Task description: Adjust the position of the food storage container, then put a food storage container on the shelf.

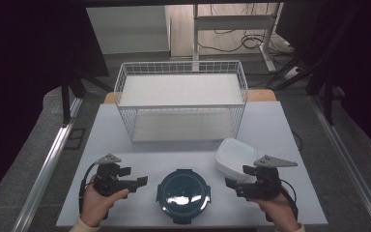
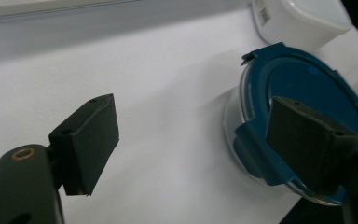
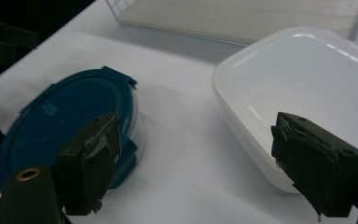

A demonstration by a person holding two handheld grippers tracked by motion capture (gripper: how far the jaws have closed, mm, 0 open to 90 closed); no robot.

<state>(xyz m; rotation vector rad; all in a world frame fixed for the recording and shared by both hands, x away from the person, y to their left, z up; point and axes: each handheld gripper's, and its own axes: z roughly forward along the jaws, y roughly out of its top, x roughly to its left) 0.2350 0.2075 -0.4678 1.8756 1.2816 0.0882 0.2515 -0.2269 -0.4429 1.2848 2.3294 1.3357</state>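
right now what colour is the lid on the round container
Dark blue; the round container's clip-on lid shows it best in the left gripper view.

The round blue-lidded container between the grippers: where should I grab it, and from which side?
Probably by a lid clip tab on the round container, coming in level from the left gripper, whose open jaws already flank that edge. The flat lid offers no handle.

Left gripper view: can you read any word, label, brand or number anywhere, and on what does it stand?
Sticker on the side wall of the white plastic rectangular container: dark print, too small and blurred to read.
Small raised mark on the round dark-blue clip-on lid of the clear container: too small to read.
White table top: no text.
White wire basket: no legible text.
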